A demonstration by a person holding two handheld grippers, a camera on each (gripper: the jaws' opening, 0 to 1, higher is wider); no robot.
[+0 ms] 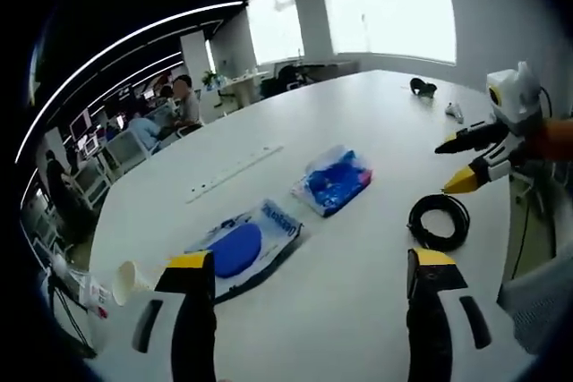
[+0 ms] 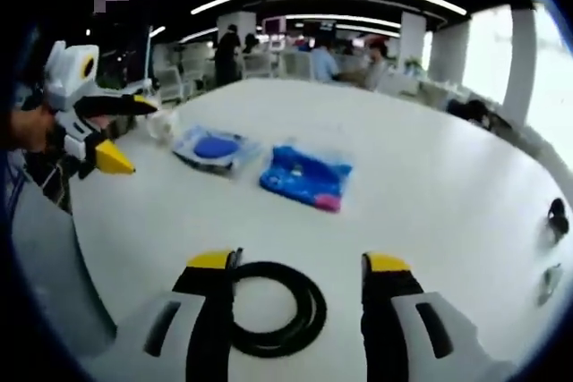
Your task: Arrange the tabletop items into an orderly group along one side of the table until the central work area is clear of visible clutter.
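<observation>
On the white table (image 1: 358, 114) lie a clear bag with a blue round item (image 1: 243, 246), a clear bag of blue and pink items (image 1: 336, 180) and a coiled black cable (image 1: 439, 221). A paper cup (image 1: 134, 280) lies on its side at the near left edge. My left gripper (image 1: 309, 266) is open above the table, its left jaw next to the round-item bag. My right gripper (image 1: 458, 163) comes in from the right, open, above the cable. In the right gripper view my right gripper (image 2: 300, 262) is open over the cable coil (image 2: 273, 310), with both bags (image 2: 213, 148) (image 2: 306, 174) beyond and the left gripper (image 2: 116, 136) at left.
A long white power strip (image 1: 235, 173) lies mid-table. A small black object (image 1: 423, 87) and a small white one (image 1: 455, 112) sit at the far end. People sit at desks and chairs beyond the table (image 1: 166, 114). The table's edge (image 2: 63, 266) runs close on the left.
</observation>
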